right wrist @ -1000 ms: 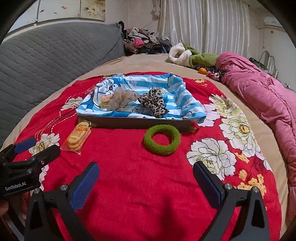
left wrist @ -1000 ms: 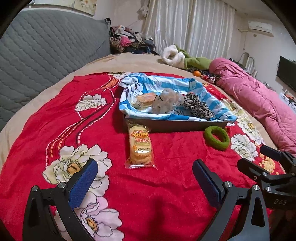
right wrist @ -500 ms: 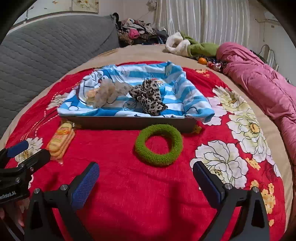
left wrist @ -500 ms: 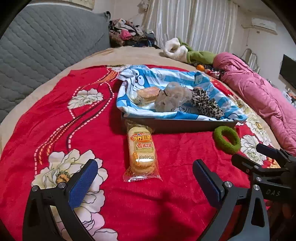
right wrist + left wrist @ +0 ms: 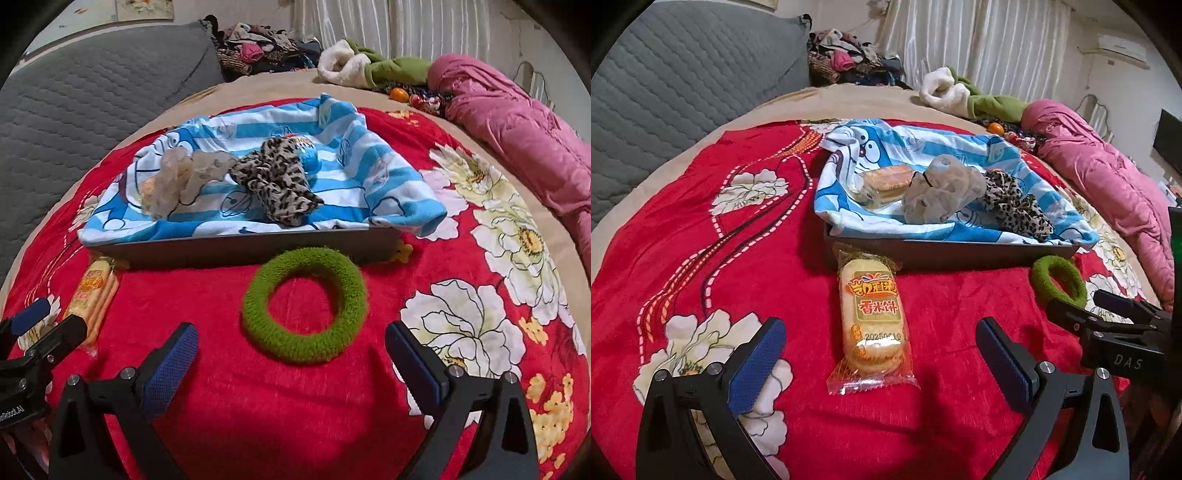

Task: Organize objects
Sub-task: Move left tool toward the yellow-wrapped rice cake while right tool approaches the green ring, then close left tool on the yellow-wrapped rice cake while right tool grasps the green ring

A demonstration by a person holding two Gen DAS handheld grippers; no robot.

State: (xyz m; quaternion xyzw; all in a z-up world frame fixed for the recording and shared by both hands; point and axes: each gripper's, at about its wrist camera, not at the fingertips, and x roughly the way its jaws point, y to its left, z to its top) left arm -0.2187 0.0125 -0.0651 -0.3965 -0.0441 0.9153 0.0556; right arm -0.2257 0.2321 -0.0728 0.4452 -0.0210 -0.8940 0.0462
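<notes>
A packet of rice crackers [image 5: 872, 321] lies on the red flowered blanket [image 5: 713, 236], just ahead of my open left gripper [image 5: 879, 354]. A fuzzy green ring [image 5: 304, 304] lies in front of my open right gripper [image 5: 291, 354]; the ring [image 5: 1058, 282] also shows in the left wrist view. Behind both stands a dark tray [image 5: 945, 251] lined with a blue striped cartoon towel [image 5: 343, 162]. It holds a wrapped cake [image 5: 884, 181], a beige scrunchie [image 5: 938, 192] and a leopard scrunchie [image 5: 277, 181]. Neither gripper holds anything.
A pink quilt [image 5: 517, 129] lies along the right side. A grey quilted headboard [image 5: 665, 85] rises at the left. Piled clothes [image 5: 258, 48] and a white and green garment [image 5: 369, 66] sit at the far edge. An orange fruit [image 5: 399, 94] rests near the quilt.
Both grippers have moved forward and lower. The cracker packet and the green ring now sit much closer to their open fingers.
</notes>
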